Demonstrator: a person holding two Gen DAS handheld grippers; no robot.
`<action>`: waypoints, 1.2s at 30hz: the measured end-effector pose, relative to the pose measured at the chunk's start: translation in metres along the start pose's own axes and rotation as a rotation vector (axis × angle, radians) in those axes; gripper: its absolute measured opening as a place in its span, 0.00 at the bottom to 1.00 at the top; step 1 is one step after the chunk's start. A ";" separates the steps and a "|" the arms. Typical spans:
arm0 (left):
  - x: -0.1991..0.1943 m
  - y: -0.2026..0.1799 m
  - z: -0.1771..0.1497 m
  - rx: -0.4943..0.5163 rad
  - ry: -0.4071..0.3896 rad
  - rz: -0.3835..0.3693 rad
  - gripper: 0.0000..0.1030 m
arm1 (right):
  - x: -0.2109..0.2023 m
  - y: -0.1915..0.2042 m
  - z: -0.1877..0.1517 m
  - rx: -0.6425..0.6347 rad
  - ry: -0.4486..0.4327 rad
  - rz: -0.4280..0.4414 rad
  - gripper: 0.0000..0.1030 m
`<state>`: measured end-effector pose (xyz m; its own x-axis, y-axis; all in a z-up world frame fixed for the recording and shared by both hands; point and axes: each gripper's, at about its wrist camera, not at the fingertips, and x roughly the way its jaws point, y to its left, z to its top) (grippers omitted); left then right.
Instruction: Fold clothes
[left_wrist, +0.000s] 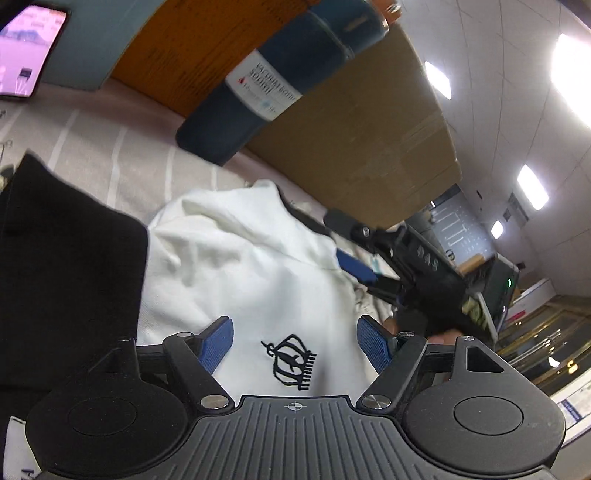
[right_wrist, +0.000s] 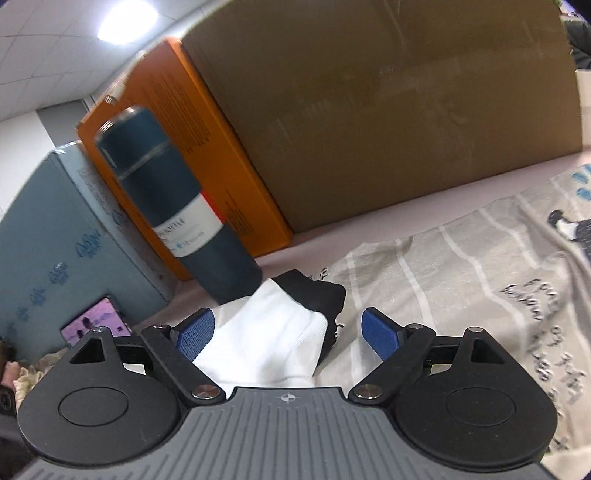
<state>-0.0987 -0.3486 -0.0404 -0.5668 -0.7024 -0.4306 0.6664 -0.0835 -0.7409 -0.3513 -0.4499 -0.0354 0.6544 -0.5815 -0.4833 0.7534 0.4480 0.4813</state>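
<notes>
The white garment (left_wrist: 236, 266) with the black crown logo (left_wrist: 291, 363) lies rumpled just ahead of your left gripper (left_wrist: 291, 345), whose jaws stand apart and empty, likely poised to pinch an edge. Your right gripper (right_wrist: 288, 334) also gapes empty over the garment's white-and-black end, with the blue bottle (right_wrist: 177, 206) just beyond it on the desk (right_wrist: 369, 221).

There was one white shirt (left_wrist: 243, 258), one blue bottle (right_wrist: 177, 206), one phone (left_wrist: 26, 48), and three boxes: brown (right_wrist: 388, 110), orange (right_wrist: 207, 147) and grey-blue (right_wrist: 74, 221).
</notes>
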 end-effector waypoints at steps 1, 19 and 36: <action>0.000 0.000 -0.001 0.001 -0.003 -0.003 0.73 | 0.005 0.000 0.000 -0.003 0.007 0.002 0.84; -0.022 0.031 0.008 -0.321 -0.191 -0.325 0.73 | -0.026 0.054 -0.007 -0.285 -0.142 0.118 0.10; -0.046 0.028 0.011 -0.323 -0.204 -0.230 0.71 | -0.088 0.115 -0.114 -0.746 -0.080 0.221 0.02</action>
<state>-0.0484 -0.3260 -0.0355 -0.5542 -0.8189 -0.1493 0.3301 -0.0515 -0.9425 -0.3156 -0.2698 -0.0206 0.8089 -0.4604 -0.3658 0.4683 0.8806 -0.0727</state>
